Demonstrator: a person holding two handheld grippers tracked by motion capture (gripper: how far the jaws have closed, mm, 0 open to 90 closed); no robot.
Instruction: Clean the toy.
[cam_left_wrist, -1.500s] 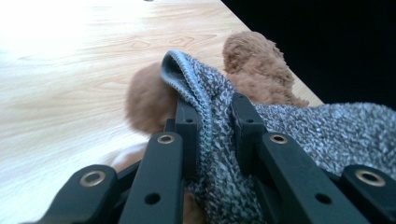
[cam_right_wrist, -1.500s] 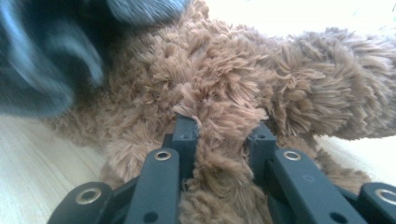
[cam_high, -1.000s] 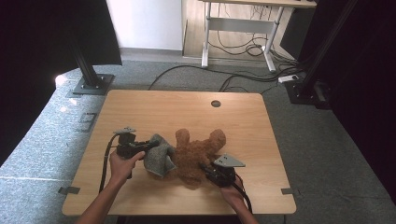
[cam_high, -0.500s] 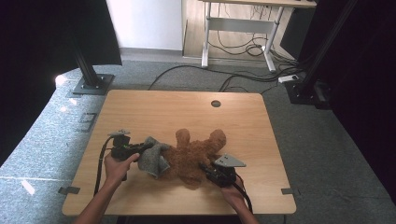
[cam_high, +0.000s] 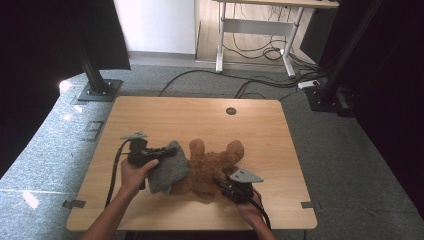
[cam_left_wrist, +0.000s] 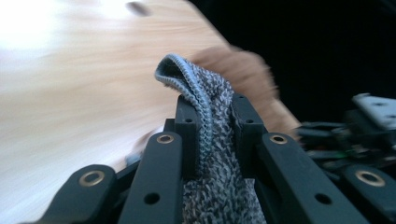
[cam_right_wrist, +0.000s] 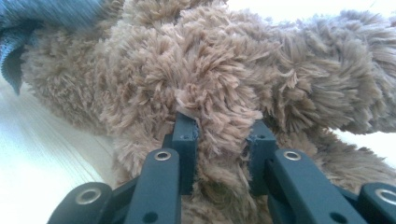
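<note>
Both claws grip. Your left claw (cam_left_wrist: 211, 121) pinches the cloth (cam_left_wrist: 205, 100); your right claw (cam_right_wrist: 223, 140) pinches the bear (cam_right_wrist: 224, 70) on the table (cam_high: 200, 115).

The high view is evenly lit on the table (cam_high: 200, 115), with dark corners and small glare spots on the floor (cam_high: 65, 86) at left. The left gripper view is smeared by motion blur, its tabletop overexposed. The right gripper view is sharp on the fur (cam_right_wrist: 210, 70), background blown white.

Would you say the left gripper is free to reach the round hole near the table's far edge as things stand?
Probably not yet: the left gripper is shut on the grey knitted garment, which is on the teddy bear. The bare table up to the round hole leaves the path free.
</note>
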